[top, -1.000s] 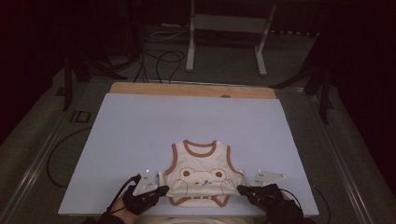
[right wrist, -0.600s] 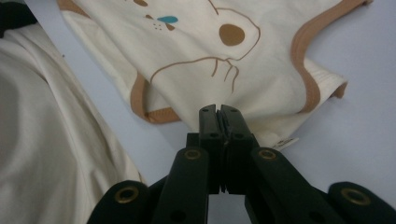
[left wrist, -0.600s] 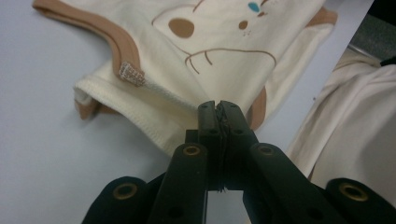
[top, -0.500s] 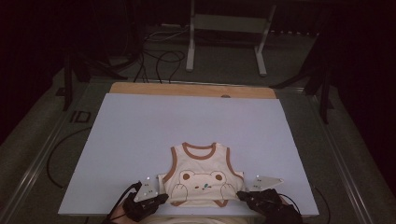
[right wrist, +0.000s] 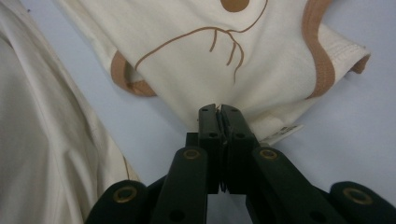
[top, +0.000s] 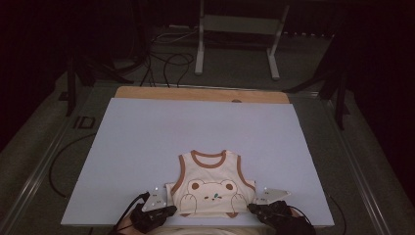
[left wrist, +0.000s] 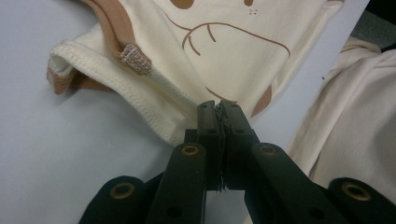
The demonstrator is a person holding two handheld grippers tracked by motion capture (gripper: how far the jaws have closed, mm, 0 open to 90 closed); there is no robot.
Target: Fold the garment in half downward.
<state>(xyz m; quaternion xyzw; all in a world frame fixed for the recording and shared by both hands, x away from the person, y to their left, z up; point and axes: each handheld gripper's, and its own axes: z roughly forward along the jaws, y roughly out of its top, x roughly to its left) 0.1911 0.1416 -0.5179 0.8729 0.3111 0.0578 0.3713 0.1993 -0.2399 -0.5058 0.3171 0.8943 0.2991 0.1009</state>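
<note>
A small cream sleeveless top point(top: 210, 188) with brown trim and a bear print lies flat near the front edge of the pale lilac board point(top: 195, 132), neck hole away from me. My left gripper point(top: 171, 209) is shut on its lower left hem corner. My right gripper point(top: 250, 208) is shut on the lower right corner. In the left gripper view the jaws of the left gripper point(left wrist: 218, 106) pinch the stitched hem of the top point(left wrist: 224, 56). In the right gripper view the right gripper point(right wrist: 218, 109) pinches the cream cloth point(right wrist: 210, 60) next to a small white label point(right wrist: 282, 133).
The board lies on a grey table with a wooden strip point(top: 200, 94) along its far edge. A metal stand point(top: 235, 29) and cables point(top: 166, 63) are on the floor beyond. A loose cable point(top: 58, 161) runs off the board's left side. A person's cream garment point(right wrist: 51, 140) lies along the near edge.
Both grippers and the top's hem have drifted slightly toward the near edge. Both grips hold as before.
</note>
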